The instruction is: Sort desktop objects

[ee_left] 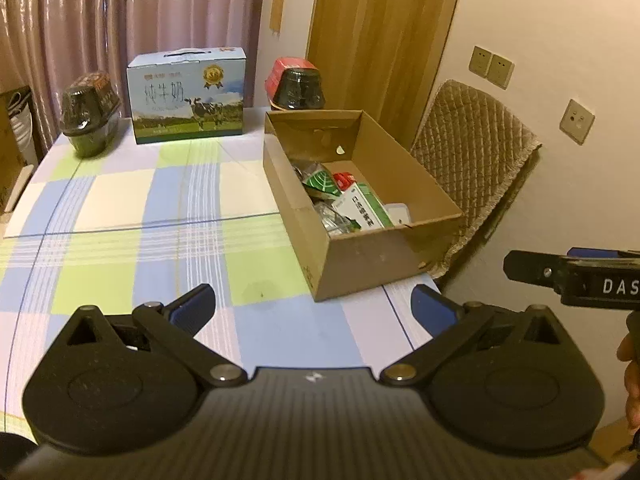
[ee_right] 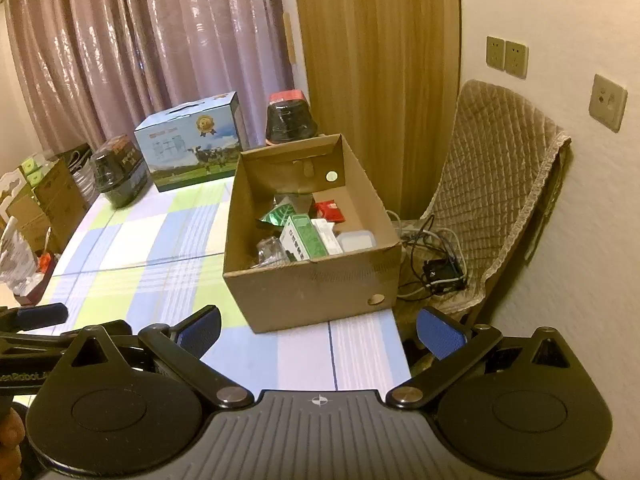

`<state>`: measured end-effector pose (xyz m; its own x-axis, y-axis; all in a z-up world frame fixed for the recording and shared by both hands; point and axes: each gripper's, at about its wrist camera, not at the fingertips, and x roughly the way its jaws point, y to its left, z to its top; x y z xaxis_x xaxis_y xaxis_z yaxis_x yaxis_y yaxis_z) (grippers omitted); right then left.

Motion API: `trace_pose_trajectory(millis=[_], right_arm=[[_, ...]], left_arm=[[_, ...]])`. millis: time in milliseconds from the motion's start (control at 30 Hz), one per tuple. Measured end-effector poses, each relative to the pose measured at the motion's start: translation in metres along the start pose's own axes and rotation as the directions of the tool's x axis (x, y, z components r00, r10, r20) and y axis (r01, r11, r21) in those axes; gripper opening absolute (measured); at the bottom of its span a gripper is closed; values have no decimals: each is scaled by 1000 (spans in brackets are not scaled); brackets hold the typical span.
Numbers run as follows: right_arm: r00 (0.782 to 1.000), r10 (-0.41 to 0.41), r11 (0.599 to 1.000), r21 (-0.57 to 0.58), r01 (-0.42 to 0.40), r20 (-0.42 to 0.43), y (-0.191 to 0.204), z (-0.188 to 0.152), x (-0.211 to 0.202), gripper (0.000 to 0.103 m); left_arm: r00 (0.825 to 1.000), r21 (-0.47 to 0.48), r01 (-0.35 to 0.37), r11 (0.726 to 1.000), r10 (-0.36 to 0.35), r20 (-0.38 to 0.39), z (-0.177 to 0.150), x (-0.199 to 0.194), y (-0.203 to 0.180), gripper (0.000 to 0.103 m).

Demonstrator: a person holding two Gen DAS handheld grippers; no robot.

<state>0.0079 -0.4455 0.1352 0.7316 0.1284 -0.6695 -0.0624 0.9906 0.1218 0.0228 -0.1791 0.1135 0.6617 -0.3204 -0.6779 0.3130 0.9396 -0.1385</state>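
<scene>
An open cardboard box (ee_left: 380, 264) stands at the table's right edge; it also shows in the right wrist view (ee_right: 304, 292). Inside lie a green-and-white carton (ee_left: 366, 208) (ee_right: 306, 238), a green packet (ee_left: 320, 184) (ee_right: 280, 212), a red packet (ee_left: 344, 179) (ee_right: 330, 210), a clear wrapper (ee_right: 272, 250) and a white item (ee_right: 356, 240). My left gripper (ee_left: 314, 312) is open and empty, low over the tablecloth in front of the box. My right gripper (ee_right: 318, 334) is open and empty, in front of the box's near wall. Part of the right gripper (ee_left: 576, 276) shows at the left wrist view's right edge.
A checked tablecloth (ee_left: 140, 240) covers the table. At the back stand a blue milk carton box (ee_left: 186, 98) (ee_right: 188, 144) and two dark wrapped bowls (ee_left: 90, 114) (ee_left: 298, 86). A quilted chair (ee_right: 492, 184) with cables (ee_right: 436, 264) stands to the right. Boxes (ee_right: 48, 200) stand at the left.
</scene>
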Motion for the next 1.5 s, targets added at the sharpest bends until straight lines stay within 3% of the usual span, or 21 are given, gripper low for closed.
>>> trace_pose_trajectory(millis=[1500], right_arm=[[1000,14,1000,1,-14,-19,3,-7,-2,101]], left_arm=[[999,-5,29,1000,-29,-24,-7,7,-4,102]])
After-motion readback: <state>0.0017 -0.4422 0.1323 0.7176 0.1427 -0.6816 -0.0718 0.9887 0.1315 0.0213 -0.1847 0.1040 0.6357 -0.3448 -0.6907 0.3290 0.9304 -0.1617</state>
